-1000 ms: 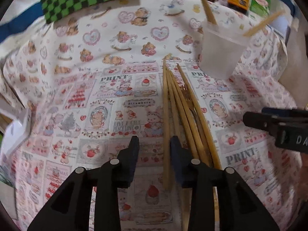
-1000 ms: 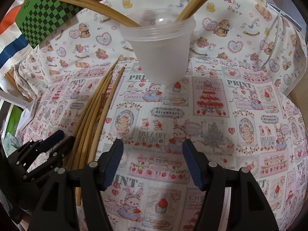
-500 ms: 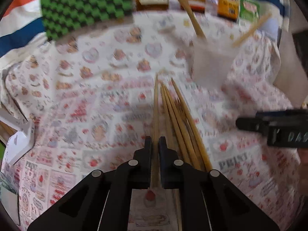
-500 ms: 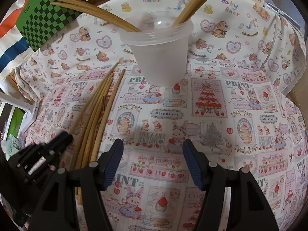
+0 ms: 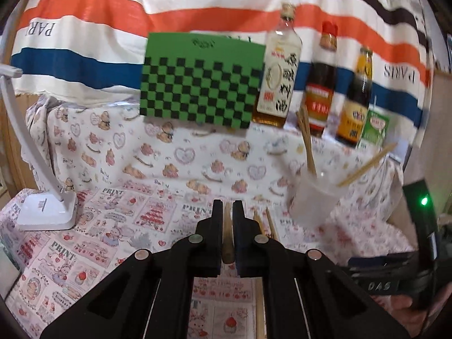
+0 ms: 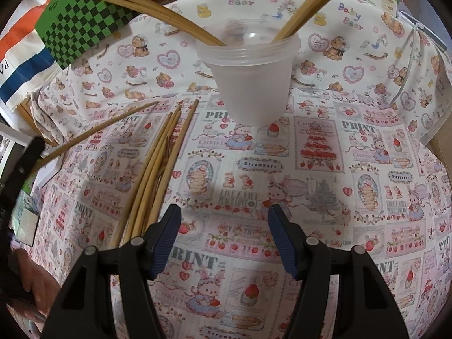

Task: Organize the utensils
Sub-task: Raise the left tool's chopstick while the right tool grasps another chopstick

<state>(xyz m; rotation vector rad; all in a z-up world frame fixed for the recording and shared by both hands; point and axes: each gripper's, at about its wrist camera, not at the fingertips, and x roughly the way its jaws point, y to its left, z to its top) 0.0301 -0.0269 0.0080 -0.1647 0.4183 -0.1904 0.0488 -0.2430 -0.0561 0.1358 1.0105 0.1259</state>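
In the left wrist view, the left gripper (image 5: pixel 225 220) is pinching one thin, pale bamboo chopstick (image 5: pixel 226 234) between its black jaws, which are pressed nearly together on it. The stick is running along the line of the fingers, its blunt end showing just behind the pads. Beyond it, on the pink printed tablecloth (image 5: pixel 113 226), the translucent plastic cup (image 5: pixel 313 197) is standing to the right with several chopsticks already leaning out of it. A few loose sticks are lying just right of the fingers.

In the right wrist view, the right gripper (image 6: pixel 224 240) is hovering with its blue-padded jaws spread wide and nothing between them. The same cup (image 6: pixel 251 79) is sitting straight ahead, upright. The bundle of loose bamboo chopsticks (image 6: pixel 158 169) is lying on the cloth to the left, and the held stick (image 6: pixel 93 132) is slanting above the cloth, well apart from the bundle.

Judging by its look, the chopstick is light, stiff and smooth, so it is likely to pivot or slip in a narrow pinch. Holding it near the thick end, as here, is leaving a long lever; a grip closer to the middle would probably steady the tip for the cup's mouth. The cup looks light and easy to tip.
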